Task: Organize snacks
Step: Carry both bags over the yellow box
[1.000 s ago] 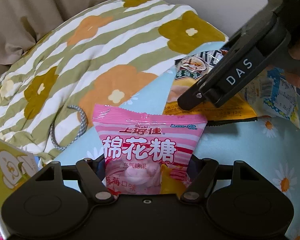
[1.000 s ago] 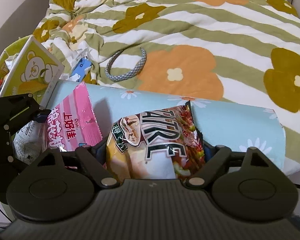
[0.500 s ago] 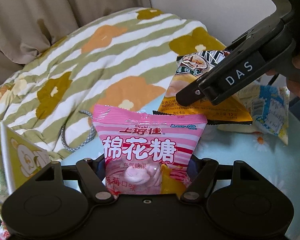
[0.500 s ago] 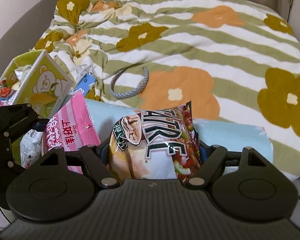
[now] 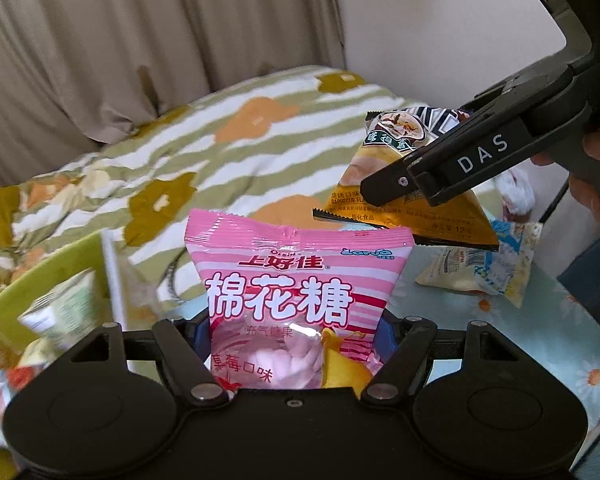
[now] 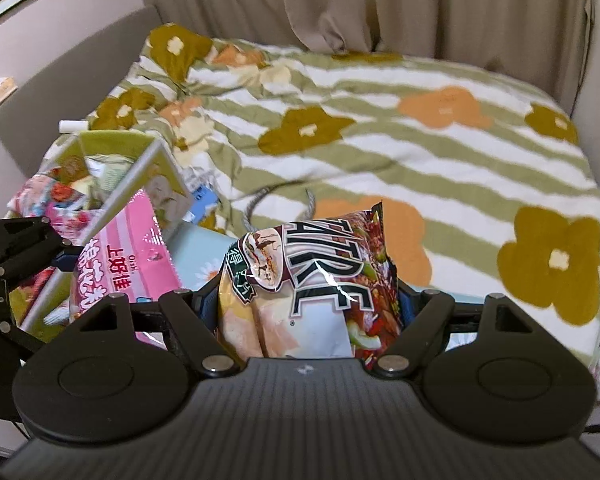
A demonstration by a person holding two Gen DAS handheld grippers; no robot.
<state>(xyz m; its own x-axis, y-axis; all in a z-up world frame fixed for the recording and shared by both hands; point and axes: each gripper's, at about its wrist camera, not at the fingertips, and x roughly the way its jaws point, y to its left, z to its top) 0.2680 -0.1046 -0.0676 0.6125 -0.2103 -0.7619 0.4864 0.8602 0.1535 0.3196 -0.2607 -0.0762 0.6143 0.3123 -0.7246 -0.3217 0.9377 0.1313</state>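
Lifted higher than a second ago, both packets clear of the daisy-print surface; left gripper pinching the pink marshmallow bag; right gripper clamping the chip bag; green snack box close at left, likely destination.

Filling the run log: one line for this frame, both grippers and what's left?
left gripper: shut on pink bag | right gripper: shut on chip bag | both bags lifted | green box: holds snacks | table: one packet left
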